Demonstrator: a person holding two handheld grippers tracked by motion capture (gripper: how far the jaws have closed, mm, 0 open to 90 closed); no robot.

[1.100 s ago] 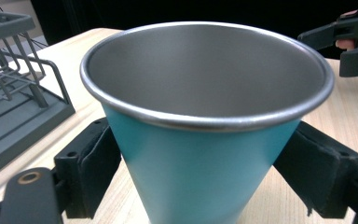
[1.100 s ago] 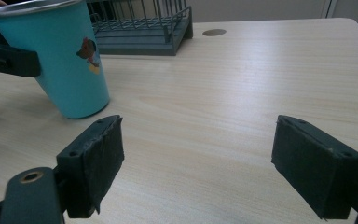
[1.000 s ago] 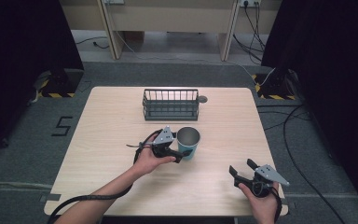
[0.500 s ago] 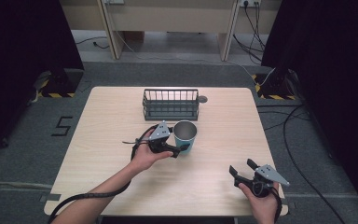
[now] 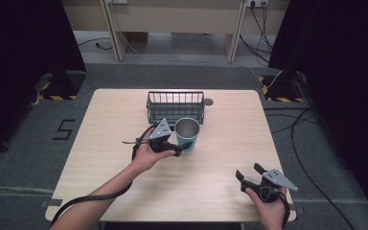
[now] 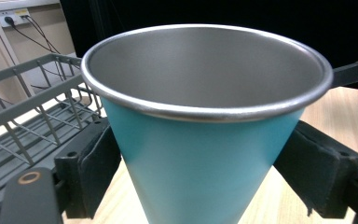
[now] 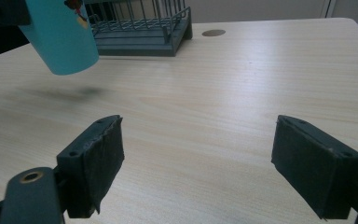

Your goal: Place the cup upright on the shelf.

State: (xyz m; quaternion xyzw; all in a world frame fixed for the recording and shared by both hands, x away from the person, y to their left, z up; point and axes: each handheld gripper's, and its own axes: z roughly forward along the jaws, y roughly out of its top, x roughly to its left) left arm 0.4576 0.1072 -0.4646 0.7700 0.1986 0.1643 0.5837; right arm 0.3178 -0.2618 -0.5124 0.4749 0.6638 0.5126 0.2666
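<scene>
A dark wire basket [image 5: 175,106] stands on the pale wooden worktop [image 5: 105,124], just beyond the left hand-held gripper [image 5: 178,149]. A round grey grommet [image 5: 208,101] lies beside the basket.

I see a cup [image 5: 187,133] that is teal-blue outside, with a dull silver inside and a bright silver rim; in my right gripper view it carries a small red and yellow mark near the top. My basket [image 5: 175,106] is dark grey wire. The table [image 5: 230,129] is pale wood with a fine straight grain and one small grey disc [image 5: 208,101] set in it. Both my grippers are black, each with a grey plate on top.
</scene>
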